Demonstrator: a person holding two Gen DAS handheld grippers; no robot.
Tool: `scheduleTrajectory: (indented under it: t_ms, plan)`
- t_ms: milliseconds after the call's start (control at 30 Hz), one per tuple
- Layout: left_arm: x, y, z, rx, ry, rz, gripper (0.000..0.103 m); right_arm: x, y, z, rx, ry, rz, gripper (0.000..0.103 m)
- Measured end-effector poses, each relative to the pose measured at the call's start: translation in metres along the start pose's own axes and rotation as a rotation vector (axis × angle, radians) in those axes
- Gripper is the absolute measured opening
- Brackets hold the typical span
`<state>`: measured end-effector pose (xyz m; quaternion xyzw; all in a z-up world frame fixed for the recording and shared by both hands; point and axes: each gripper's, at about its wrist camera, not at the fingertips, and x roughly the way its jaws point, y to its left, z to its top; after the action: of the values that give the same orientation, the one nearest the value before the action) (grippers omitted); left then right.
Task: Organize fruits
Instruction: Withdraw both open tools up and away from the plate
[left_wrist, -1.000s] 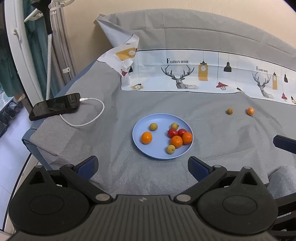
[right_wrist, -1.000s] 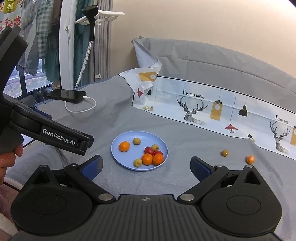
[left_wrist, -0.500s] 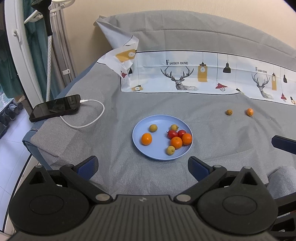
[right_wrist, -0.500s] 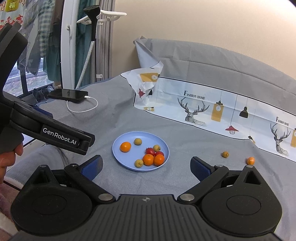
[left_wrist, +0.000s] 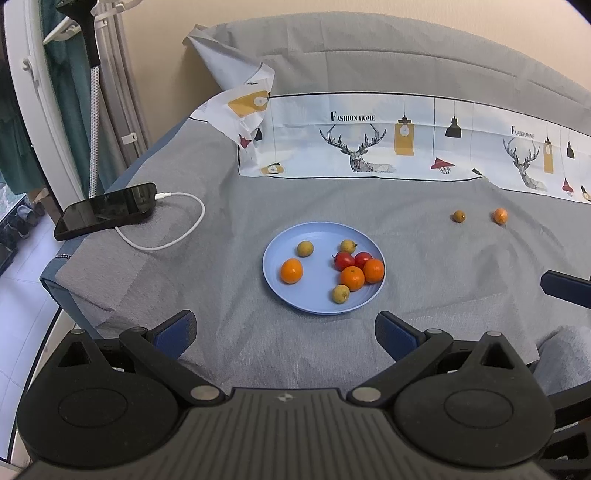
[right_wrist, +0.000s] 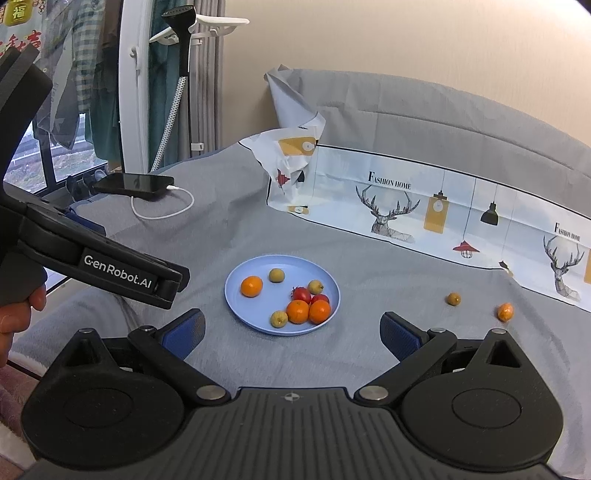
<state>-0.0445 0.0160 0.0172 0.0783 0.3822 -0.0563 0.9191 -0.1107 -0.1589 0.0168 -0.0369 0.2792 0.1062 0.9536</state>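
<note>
Left wrist view shows the left claw (left_wrist: 284, 328) spread wide and empty, near the plate (left_wrist: 280, 280), which sits on the grey bed (left_wrist: 221, 317) with eight fruits on it. The right claw (right_wrist: 291, 332) is wide and empty too. Two strays lie on the cloth far right: a brown fruit (left_wrist: 459, 216) and an orange (left_wrist: 500, 216). They are round and the bedding is soft and creased, so I reckon a clumsy pinch could send one rolling off. A low sweep might also tip the plate. Since a second ago hardly anything differs: both claws have crept slightly closer, fruit unmoved.
</note>
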Motion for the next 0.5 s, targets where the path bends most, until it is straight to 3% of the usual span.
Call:
scheduleTrajectory:
  t_ms: [500]
  plan:
    - [0.025,-0.007,0.003,0.033,0.061,0.000,0.103,0.016,-0.011,-0.007,0.047,0.040,0.003,0.100]
